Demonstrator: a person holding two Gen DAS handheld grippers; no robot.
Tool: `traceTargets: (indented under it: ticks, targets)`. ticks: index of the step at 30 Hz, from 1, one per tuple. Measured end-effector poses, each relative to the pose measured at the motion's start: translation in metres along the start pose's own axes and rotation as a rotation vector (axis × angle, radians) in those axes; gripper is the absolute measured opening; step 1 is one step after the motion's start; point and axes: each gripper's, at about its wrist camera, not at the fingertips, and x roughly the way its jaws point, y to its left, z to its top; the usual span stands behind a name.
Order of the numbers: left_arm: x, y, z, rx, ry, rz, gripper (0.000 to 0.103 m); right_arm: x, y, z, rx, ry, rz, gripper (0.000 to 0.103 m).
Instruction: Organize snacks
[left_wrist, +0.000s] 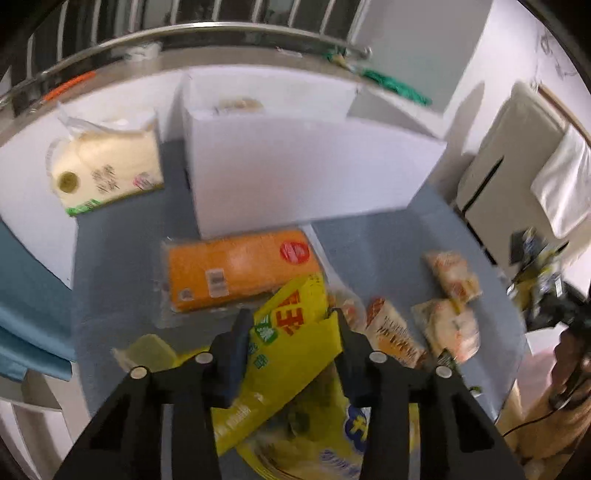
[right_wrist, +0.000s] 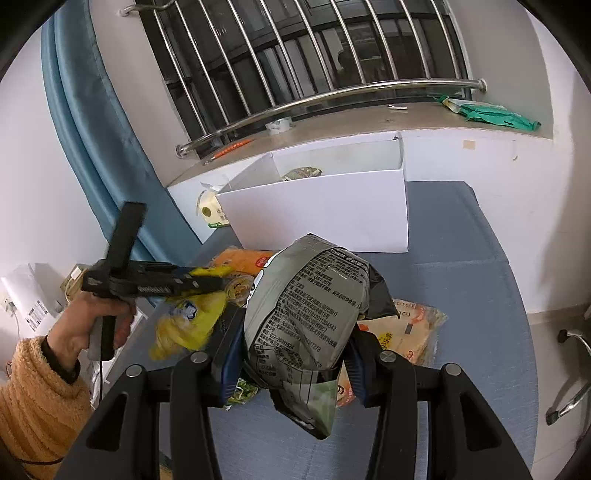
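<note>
My left gripper is shut on a yellow snack bag with red characters, low over the blue-grey table. Seen from the side in the right wrist view, the left gripper has yellow foil at its tips. A second yellow bag with a blue logo lies under it. My right gripper is shut on a grey snack bag printed with text, held up above the table. Behind stands an open white box with one packet inside. An orange packet lies before the box.
Several small orange-and-white packets lie on the table's right part. A cream bag leans on the wall left of the box. A blue curtain, a railed window sill and a person's orange sleeve border the table.
</note>
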Motion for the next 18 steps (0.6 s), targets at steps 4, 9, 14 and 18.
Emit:
traceTargets:
  ticks: [4,9,14,18]
  targets:
    - [-0.029,-0.001,0.003,-0.002,-0.073,-0.047,0.042,0.001,0.0,0.0,0.0,-0.004,0.008,0.052]
    - [-0.065,-0.006,0.014,-0.023,-0.2,-0.132,0.041,0.003,0.004,0.004,-0.02,-0.004,0.019,0.052]
    - [-0.087,-0.019,0.046,-0.023,-0.304,-0.168,0.041,0.006,0.012,0.026,-0.039,-0.031,0.023,0.052]
    - [-0.089,-0.026,0.083,-0.02,-0.353,-0.181,0.041,0.007,0.014,0.061,-0.061,-0.066,0.016,0.052]
